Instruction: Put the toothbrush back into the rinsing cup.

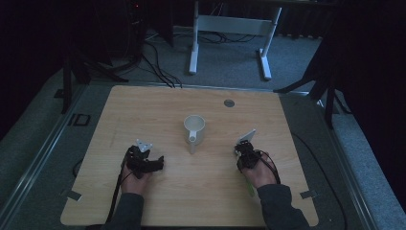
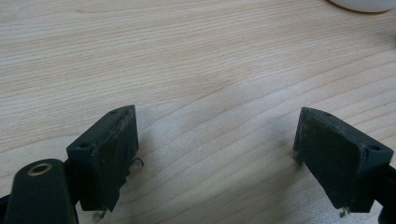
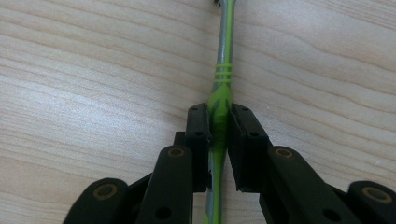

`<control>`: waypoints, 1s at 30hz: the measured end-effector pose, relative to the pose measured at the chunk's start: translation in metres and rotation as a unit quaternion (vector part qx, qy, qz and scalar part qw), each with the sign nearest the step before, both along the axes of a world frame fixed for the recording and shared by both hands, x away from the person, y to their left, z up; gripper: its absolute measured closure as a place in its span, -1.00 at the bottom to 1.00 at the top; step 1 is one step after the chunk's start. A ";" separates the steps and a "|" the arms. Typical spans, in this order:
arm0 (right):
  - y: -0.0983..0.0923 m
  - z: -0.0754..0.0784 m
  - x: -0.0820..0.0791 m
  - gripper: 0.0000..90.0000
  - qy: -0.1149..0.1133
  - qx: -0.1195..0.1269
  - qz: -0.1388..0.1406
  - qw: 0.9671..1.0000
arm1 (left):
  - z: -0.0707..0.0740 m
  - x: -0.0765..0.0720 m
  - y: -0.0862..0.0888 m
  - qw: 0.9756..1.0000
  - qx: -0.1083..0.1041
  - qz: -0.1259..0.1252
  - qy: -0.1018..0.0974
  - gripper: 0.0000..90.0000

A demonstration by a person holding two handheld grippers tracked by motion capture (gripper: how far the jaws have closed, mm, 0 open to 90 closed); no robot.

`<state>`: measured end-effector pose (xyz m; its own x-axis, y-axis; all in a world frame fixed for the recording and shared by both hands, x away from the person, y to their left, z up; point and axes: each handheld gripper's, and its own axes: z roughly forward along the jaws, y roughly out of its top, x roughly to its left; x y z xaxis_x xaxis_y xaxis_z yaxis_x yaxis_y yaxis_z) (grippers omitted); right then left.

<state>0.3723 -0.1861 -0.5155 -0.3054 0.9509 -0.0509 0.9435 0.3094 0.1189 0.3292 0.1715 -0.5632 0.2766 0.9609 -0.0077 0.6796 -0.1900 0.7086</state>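
A white mug [image 1: 195, 128] stands mid-table with its handle toward the person; its base edge [image 2: 362, 4] shows at the top right of the left gripper view. My left gripper [image 1: 155, 163] [image 2: 215, 135] rests low over bare wood to the left of the mug, jaws wide open with nothing between them. To the right of the mug, my right gripper [image 1: 244, 152] [image 3: 219, 116] is shut on a green-handled metal utensil [image 3: 223, 77] that lies along the tabletop. The utensil's green end [image 1: 249, 186] sticks out under the right hand. Its far tip is cut off in the right gripper view.
The wooden table [image 1: 158, 105] has a round grey grommet [image 1: 229, 103] near its far edge. Beyond it, on the grey carpet, stand a white desk frame [image 1: 194, 52], loose cables [image 1: 158, 67] and dark stands at both sides.
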 end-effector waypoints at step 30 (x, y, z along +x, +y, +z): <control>-0.012 0.033 -0.002 0.75 -0.085 0.120 0.014 0.989 | 0.000 0.000 0.000 1.000 0.000 0.000 0.000 -0.68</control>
<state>0.3703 -0.1976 -0.4823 -0.3379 0.9333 0.1218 0.8952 0.2788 0.3476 0.3291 0.1714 -0.5632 0.2760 0.9611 -0.0080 0.6799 -0.1894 0.7084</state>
